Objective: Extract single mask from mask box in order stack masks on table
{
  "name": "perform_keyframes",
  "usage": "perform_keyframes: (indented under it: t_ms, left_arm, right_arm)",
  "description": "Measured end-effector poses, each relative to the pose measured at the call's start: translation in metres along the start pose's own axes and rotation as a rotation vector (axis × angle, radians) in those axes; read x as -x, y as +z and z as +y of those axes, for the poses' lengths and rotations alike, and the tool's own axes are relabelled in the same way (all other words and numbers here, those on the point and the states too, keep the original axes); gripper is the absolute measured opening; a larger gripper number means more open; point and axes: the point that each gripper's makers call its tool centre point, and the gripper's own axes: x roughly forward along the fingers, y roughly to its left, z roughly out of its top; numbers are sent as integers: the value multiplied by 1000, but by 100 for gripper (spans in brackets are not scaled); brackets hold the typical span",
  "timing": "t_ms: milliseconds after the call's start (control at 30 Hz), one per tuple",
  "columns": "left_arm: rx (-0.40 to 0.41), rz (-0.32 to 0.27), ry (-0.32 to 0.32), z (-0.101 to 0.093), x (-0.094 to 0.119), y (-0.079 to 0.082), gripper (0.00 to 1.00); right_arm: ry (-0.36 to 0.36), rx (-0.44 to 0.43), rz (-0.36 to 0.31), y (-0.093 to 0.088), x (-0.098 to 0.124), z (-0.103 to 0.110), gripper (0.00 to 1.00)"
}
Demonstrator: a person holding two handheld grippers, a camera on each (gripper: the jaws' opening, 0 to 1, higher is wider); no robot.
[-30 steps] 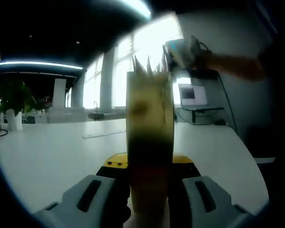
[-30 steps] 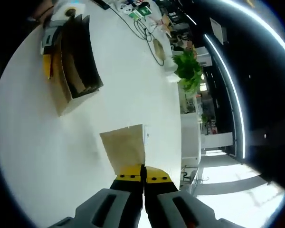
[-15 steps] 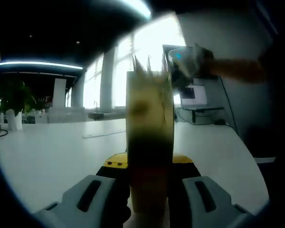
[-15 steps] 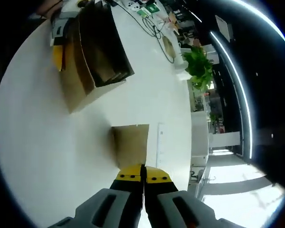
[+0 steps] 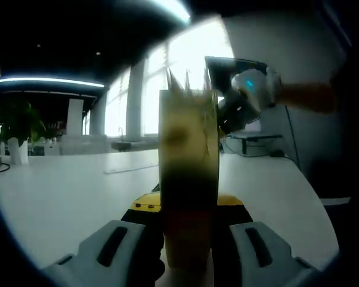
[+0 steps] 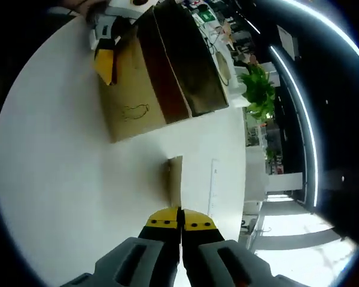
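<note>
The brown cardboard mask box [image 5: 188,179] stands upright on the white table [image 5: 66,191], and my left gripper [image 5: 188,206] is shut on its sides. White mask edges [image 5: 185,84] poke out of its top. My right gripper [image 5: 245,101] hangs just above and right of the box top, held by a person's hand. Seen from the right gripper, the box [image 6: 161,78] lies ahead with the left gripper [image 6: 105,57] on it. My right gripper [image 6: 180,224] has its jaws shut together. A flat brown mask packet [image 6: 175,179] lies on the table just beyond the tips.
A thin pale strip [image 6: 214,185] lies on the table beside the packet. A potted plant [image 6: 260,89], cables and small items sit at the table's far end. A monitor stand [image 5: 251,140] is behind the box. Windows line the far wall.
My right gripper has moved closer to the mask box and lower toward its top, jaws still shut. The left gripper and the box have not moved.
</note>
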Motion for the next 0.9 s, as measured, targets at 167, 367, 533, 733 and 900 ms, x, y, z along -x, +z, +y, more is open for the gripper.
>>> perform_keyframes:
  t_ms: [167,367,533,733,900]
  left_arm:
    - [0,0,0,1,0,-1,20]
    - [0,1,0,1,0,-1,20]
    - [0,1,0,1,0,-1,20]
    - [-1,1,-1,1,0,-1,20]
    - [-1,1,-1,1,0,-1,20]
  right_arm:
    - [-13,-13,-6,1,-1,26,0]
    - [-51,35,3,4,-4,46,0]
    - [-66,42,-1,9,-7,60,0]
    - [-40,15,7,7,-14,72,0]
    - [-38,25,12,7,-16,76,0]
